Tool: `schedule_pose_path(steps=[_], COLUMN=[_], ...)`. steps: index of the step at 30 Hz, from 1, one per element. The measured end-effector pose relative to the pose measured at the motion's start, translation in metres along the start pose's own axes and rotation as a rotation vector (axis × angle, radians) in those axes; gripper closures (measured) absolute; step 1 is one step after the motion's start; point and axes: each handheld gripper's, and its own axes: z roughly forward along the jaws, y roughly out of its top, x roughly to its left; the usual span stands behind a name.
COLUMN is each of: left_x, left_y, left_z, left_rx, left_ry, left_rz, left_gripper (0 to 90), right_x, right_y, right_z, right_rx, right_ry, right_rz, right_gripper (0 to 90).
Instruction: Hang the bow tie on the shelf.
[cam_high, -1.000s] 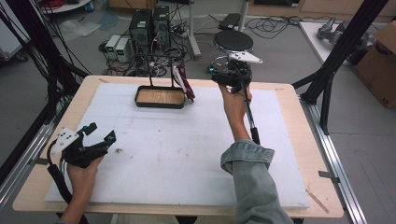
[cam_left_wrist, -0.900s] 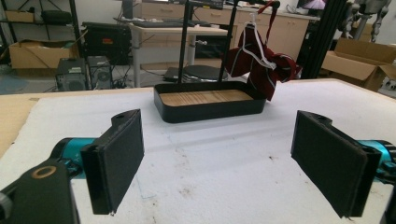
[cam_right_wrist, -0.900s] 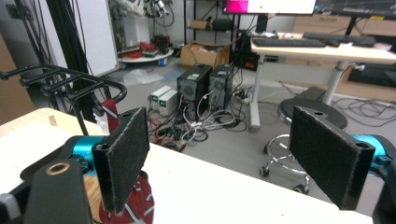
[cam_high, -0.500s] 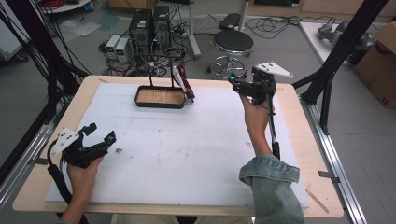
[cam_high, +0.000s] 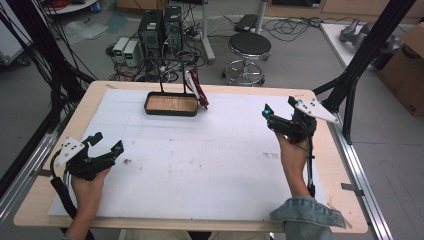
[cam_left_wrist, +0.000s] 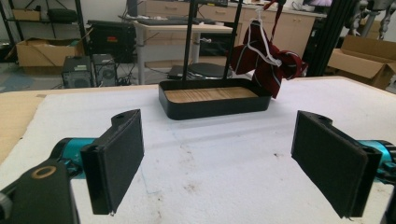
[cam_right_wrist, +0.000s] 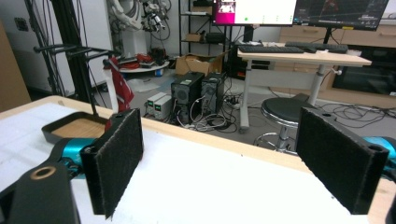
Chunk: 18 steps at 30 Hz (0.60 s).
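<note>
Red cloth (cam_left_wrist: 268, 65) hangs from the stand over the black tray (cam_high: 170, 104) at the bench's (cam_high: 210, 165) far edge; its top is cut off. White mat stained. Left claw (cam_high: 106, 144) and right claw (cam_high: 280, 111) both gape empty, well apart. Right claw view shows stool (cam_right_wrist: 285, 112), computers.

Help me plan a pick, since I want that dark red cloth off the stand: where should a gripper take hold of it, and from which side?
Probably the bunched lower part of the dark red cloth, where it hangs free beside the black tray on the stand. Come in level from the open table side, jaws either side of the folds. The right gripper is nearer and open.
</note>
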Motion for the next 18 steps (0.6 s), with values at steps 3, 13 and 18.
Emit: schedule_pose_path(steps=[3,13,18], left_x=[0.0,0.001,0.001], left_y=[0.0,-0.001,-0.001], left_z=[0.0,-0.002,-0.002], left_rx=[0.001,0.003,0.003], left_ry=[0.003,0.011,0.014], left_rz=[0.0,-0.003,-0.003], left_gripper=[17.2,17.2,17.2], right_x=[0.0,-0.001,0.002], right_y=[-0.011,-0.054,-0.082], right_z=[-0.012,-0.044,-0.061], right_rx=[-0.008,-0.03,-0.002], right_ry=[0.0,0.003,-0.012], right_rz=[0.006,0.026,0.03], right_gripper=[12.4,11.8,11.8])
